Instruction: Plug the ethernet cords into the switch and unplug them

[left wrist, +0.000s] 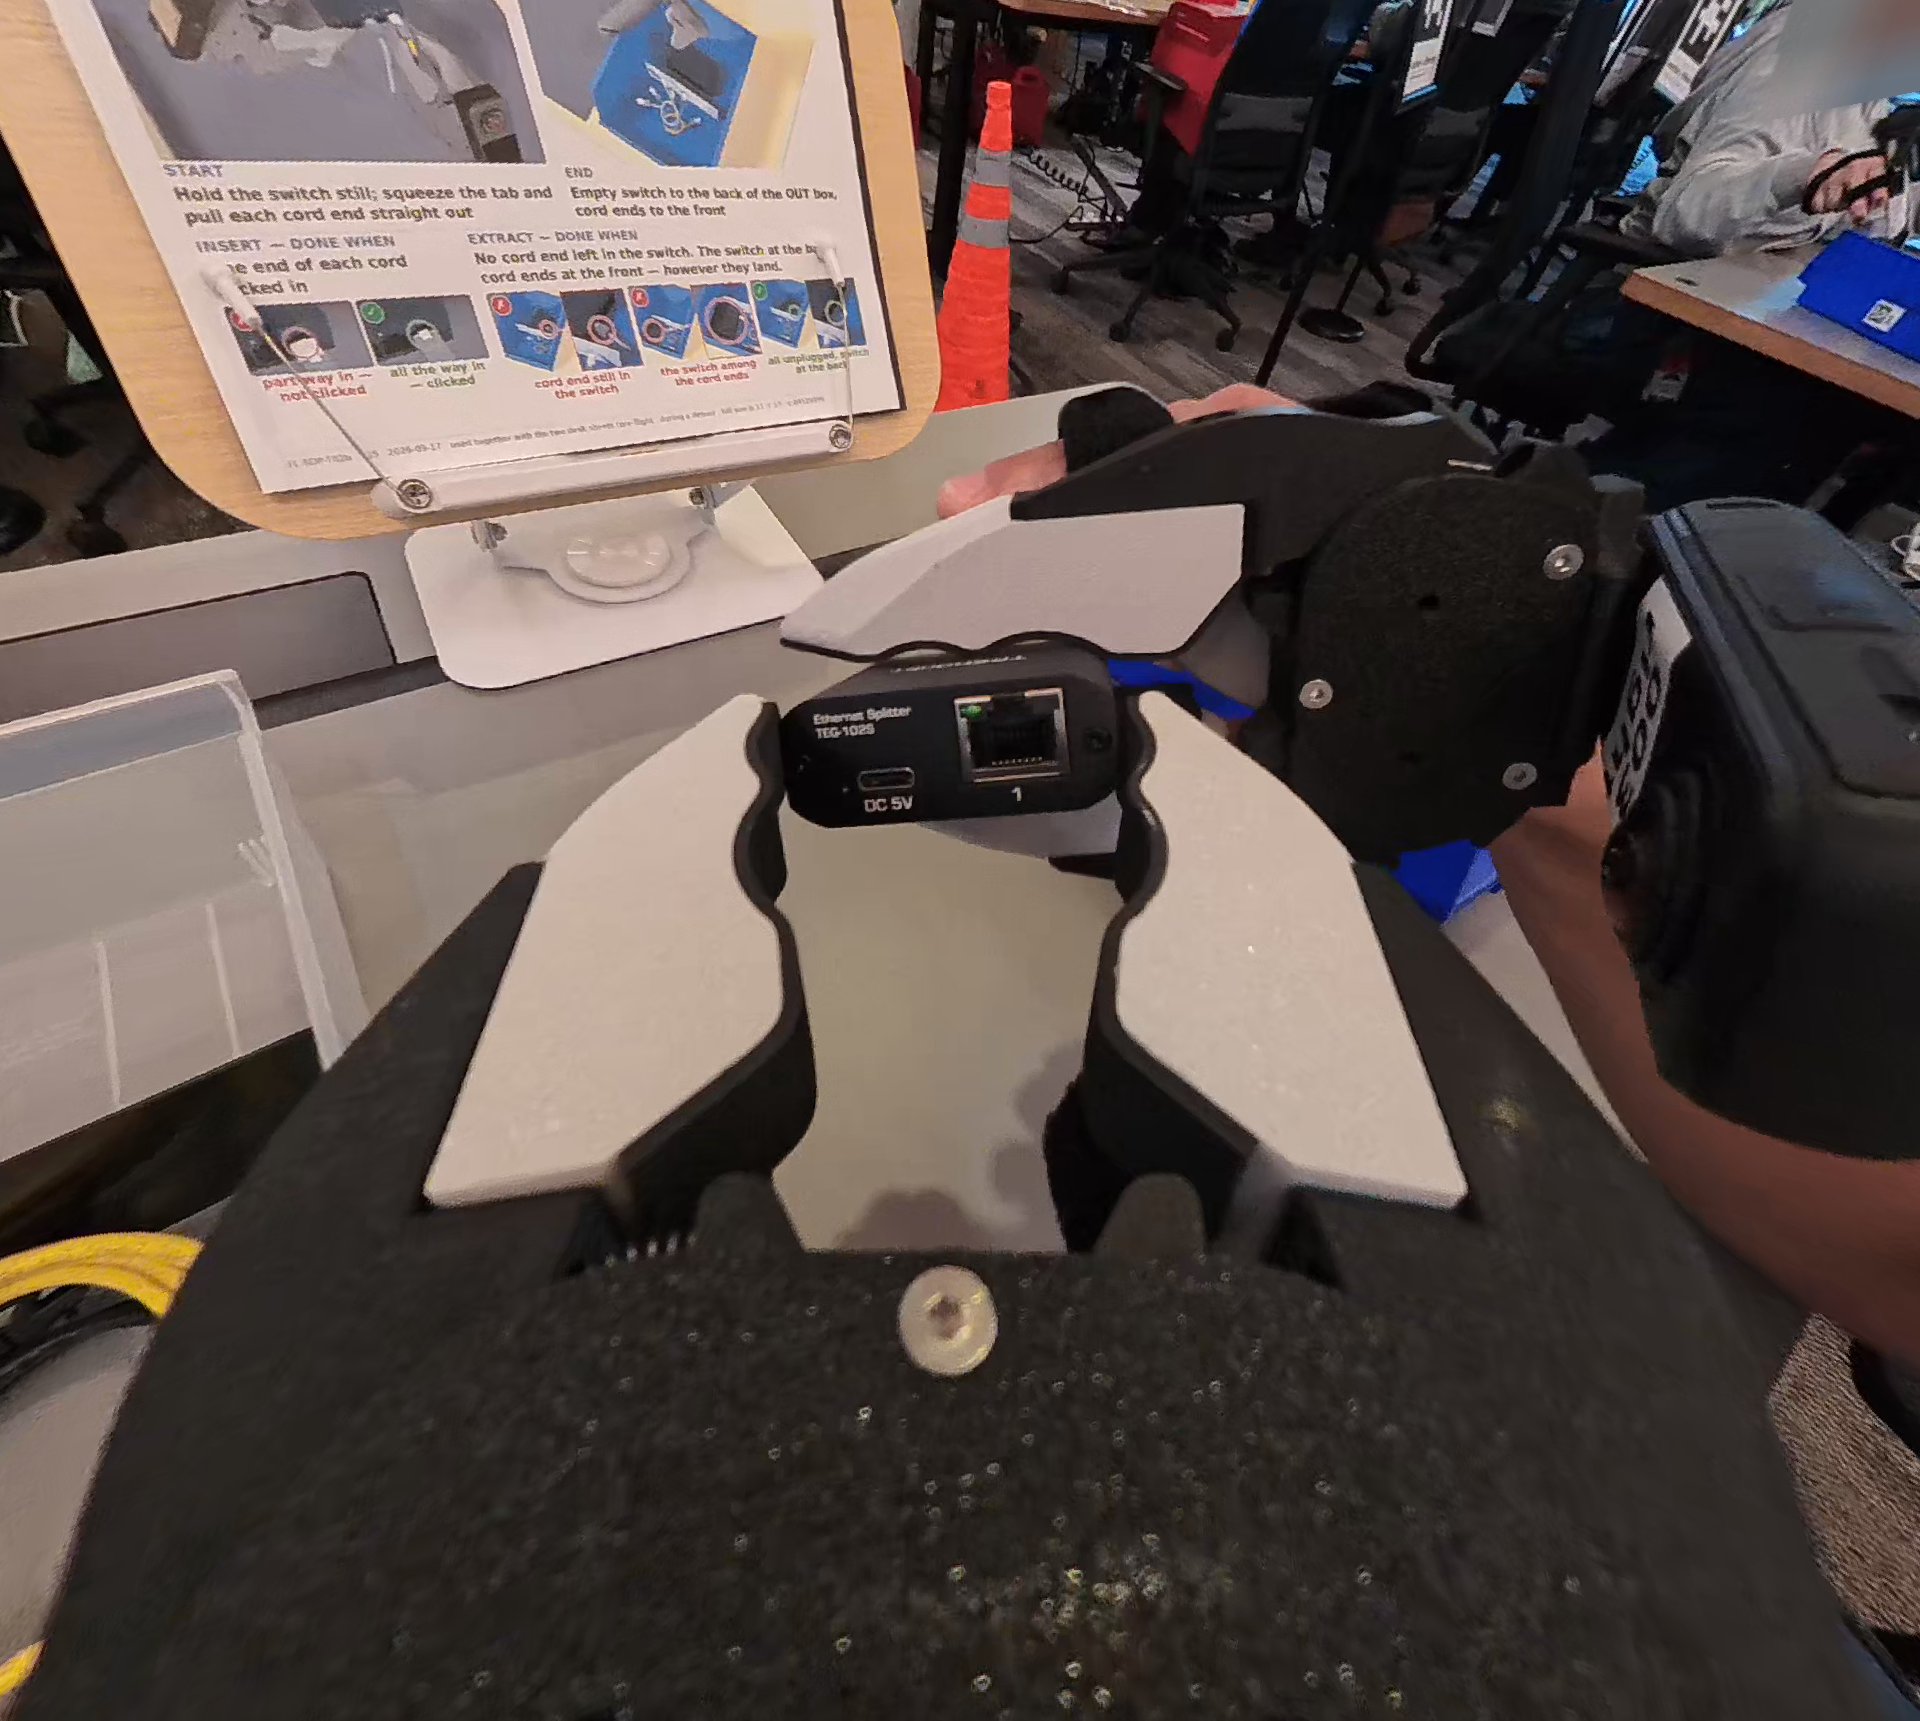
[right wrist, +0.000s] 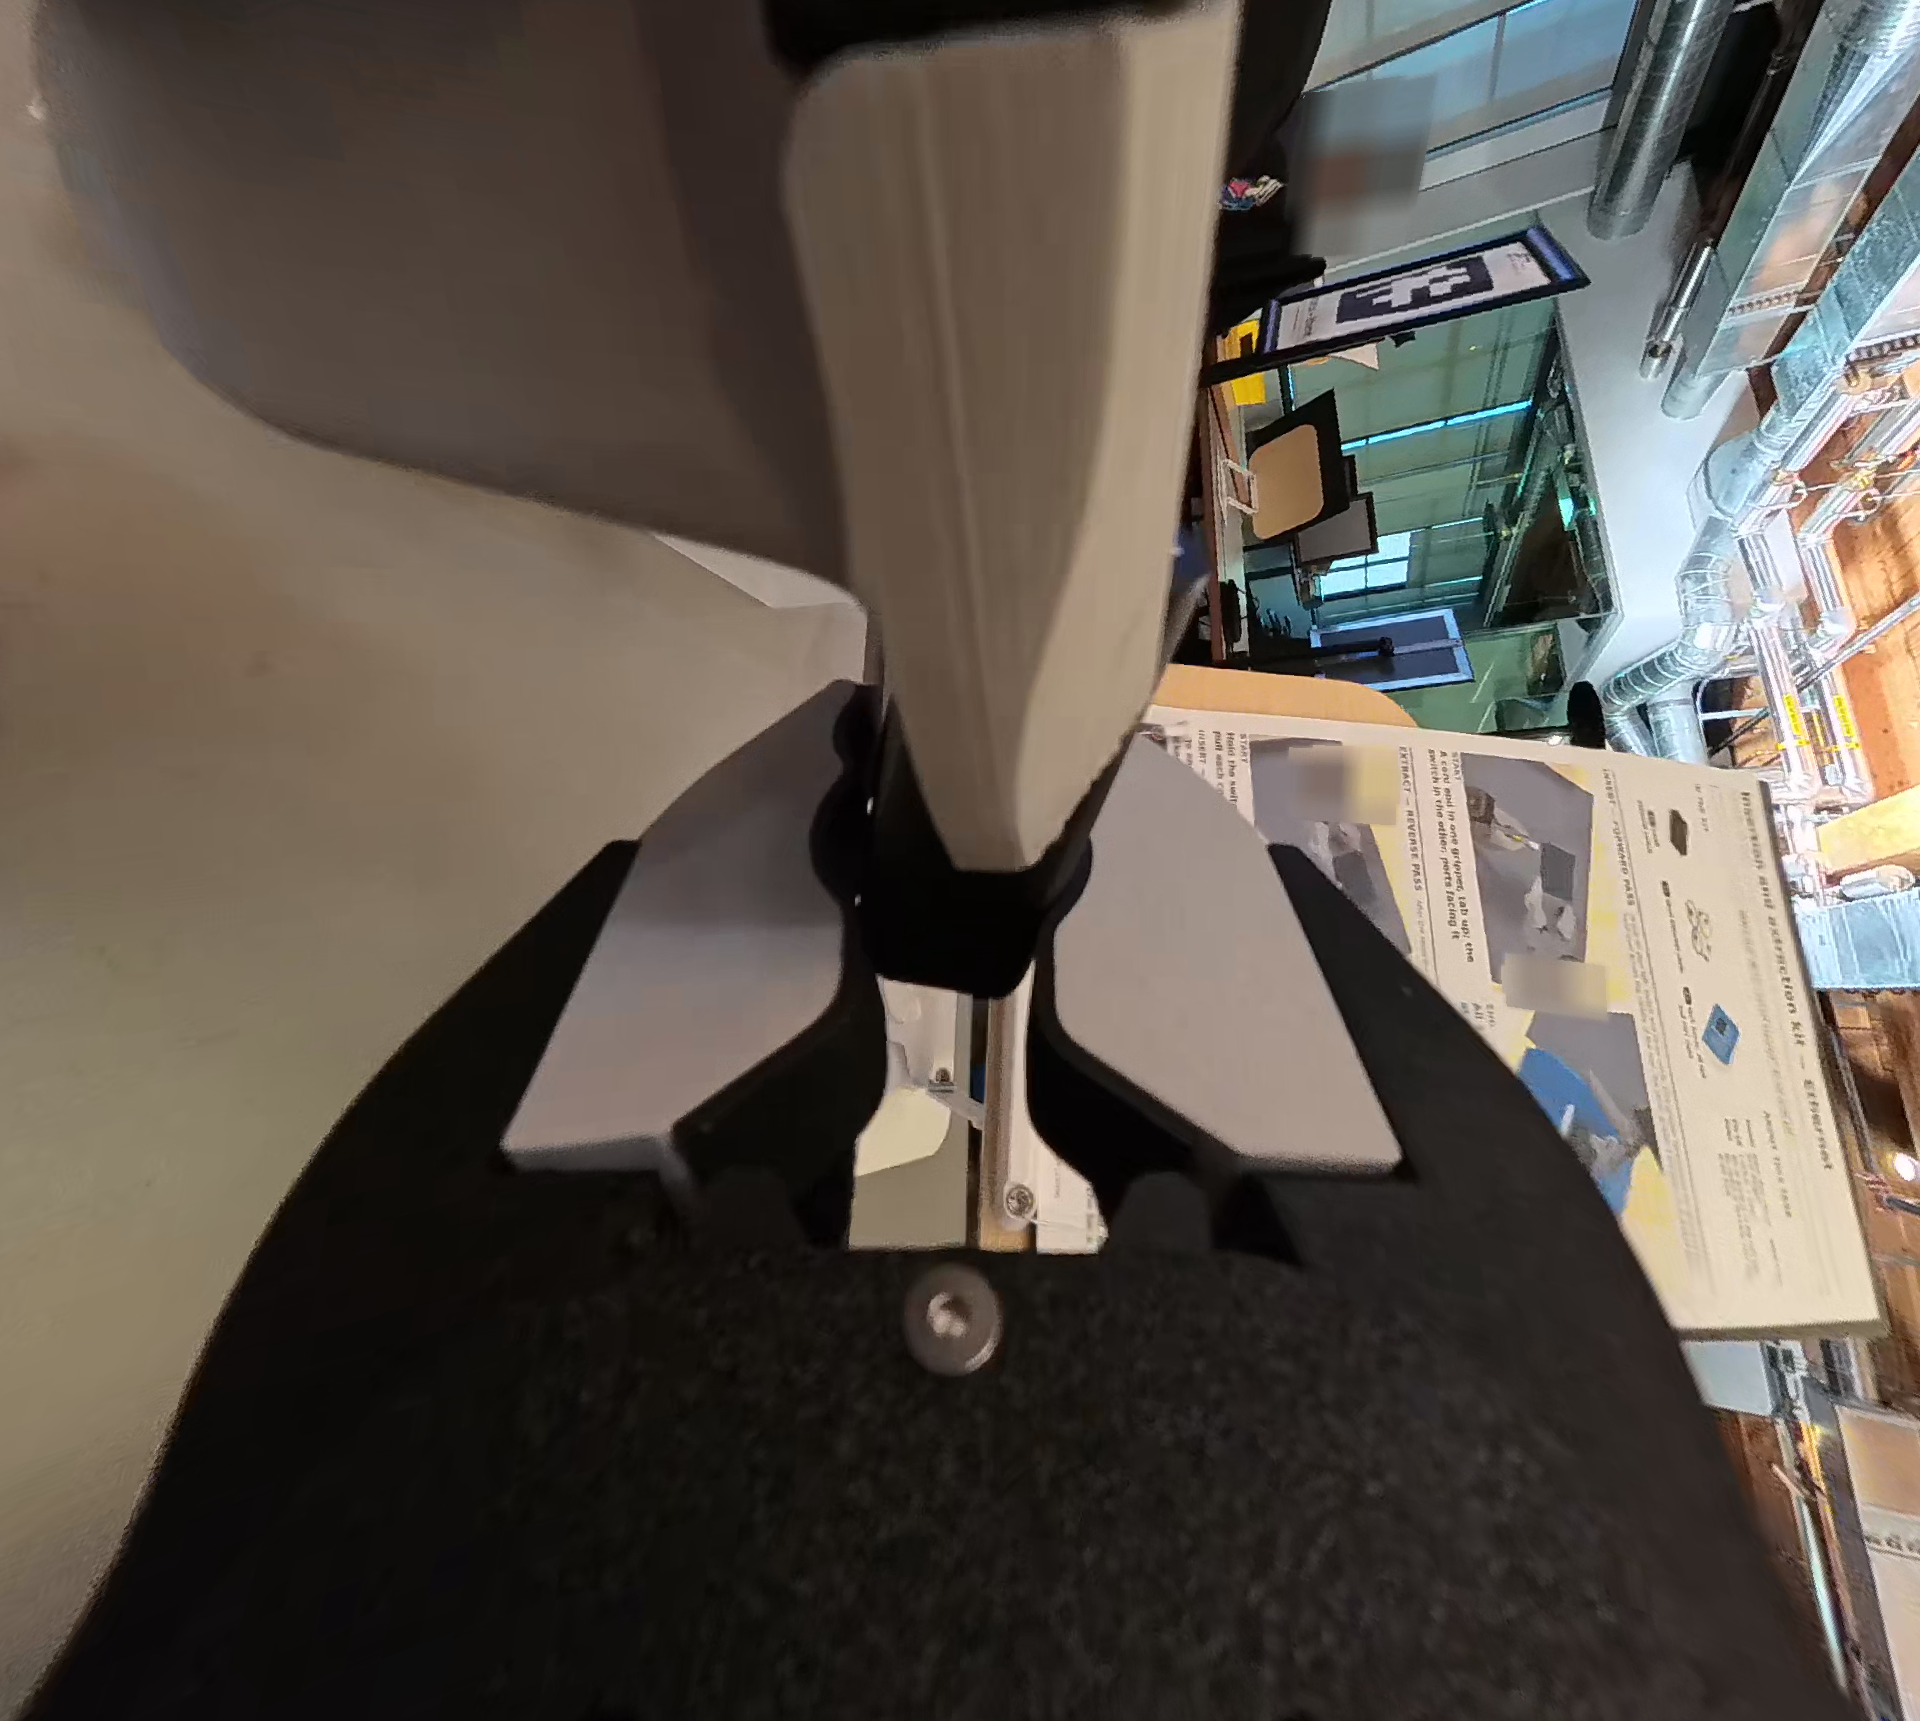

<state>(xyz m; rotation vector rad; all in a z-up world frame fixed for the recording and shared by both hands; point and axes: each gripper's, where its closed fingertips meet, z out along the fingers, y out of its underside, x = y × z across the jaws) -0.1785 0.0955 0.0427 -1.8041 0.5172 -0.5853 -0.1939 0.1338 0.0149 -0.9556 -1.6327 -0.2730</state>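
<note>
Black and small, the switch (left wrist: pixel 951 752) sat between the left gripper's (left wrist: pixel 951 767) wide-spread fingertips, both pads seemingly touching its ends. The right gripper (left wrist: pixel 997 736) clamped it from above and below, its jaws narrowed on the case. Passing it over would need the left to hold firm before the right let go. Behind the switch stood an instruction sheet (left wrist: pixel 447 113); no cords showed near its empty port.

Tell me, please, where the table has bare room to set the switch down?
Bare tabletop lies below the switch, between the left gripper's fingers, and also between the clear bin and the white stand base. It is crowded to the right, with the right gripper and a blue box.
</note>
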